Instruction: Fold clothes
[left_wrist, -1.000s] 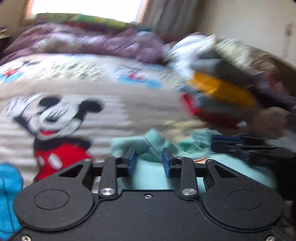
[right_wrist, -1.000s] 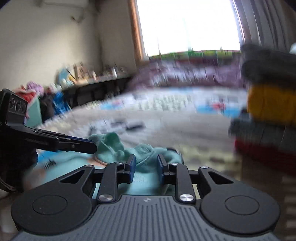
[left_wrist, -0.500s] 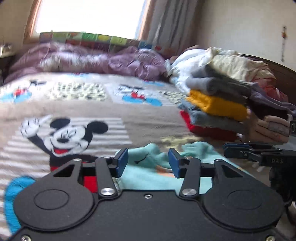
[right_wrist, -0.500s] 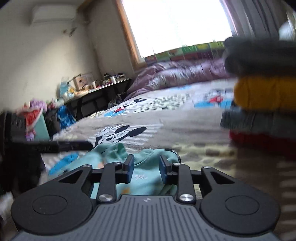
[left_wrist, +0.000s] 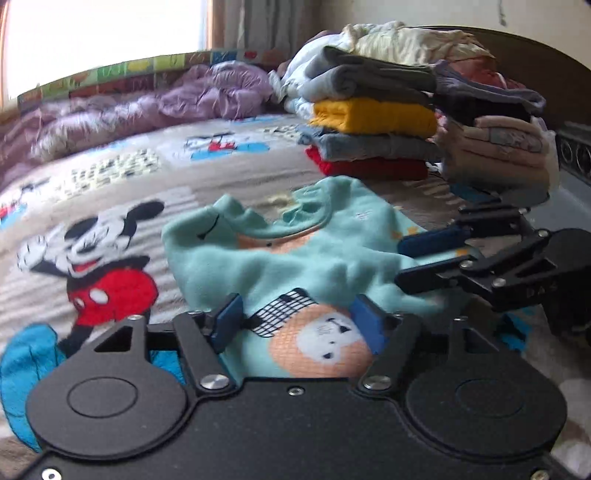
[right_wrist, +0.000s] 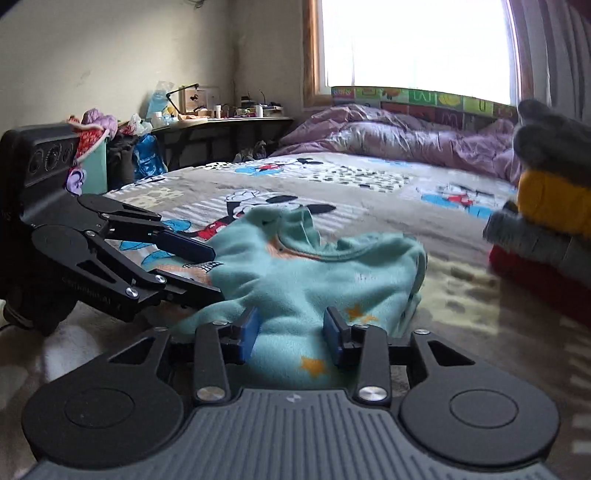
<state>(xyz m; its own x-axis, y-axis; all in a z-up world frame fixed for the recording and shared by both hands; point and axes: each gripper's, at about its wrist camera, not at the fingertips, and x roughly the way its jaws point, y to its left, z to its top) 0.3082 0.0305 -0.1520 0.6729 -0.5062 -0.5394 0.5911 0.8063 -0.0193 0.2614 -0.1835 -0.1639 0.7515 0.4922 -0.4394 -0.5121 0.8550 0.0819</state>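
A mint-green child's sweatshirt with an orange patch and a white face lies rumpled on the Mickey Mouse bedspread. My left gripper hovers at its near edge. Its jaws are opening, the blue pads stand wide apart, and the cloth lies loose between them. My right gripper is at the sweatshirt's other near corner. Its jaws are opening too, with cloth between the pads but not pinched. Each gripper shows in the other's view: the right gripper and the left gripper.
A stack of folded clothes, yellow, grey and red, stands on the bed just right of the sweatshirt, also in the right wrist view. A purple duvet is heaped under the window. A cluttered desk stands along the far wall.
Both grippers' jaws have spread wider, the left far more than the right. Both have drawn back, so more of the sweatshirt shows lying on the bedspread.
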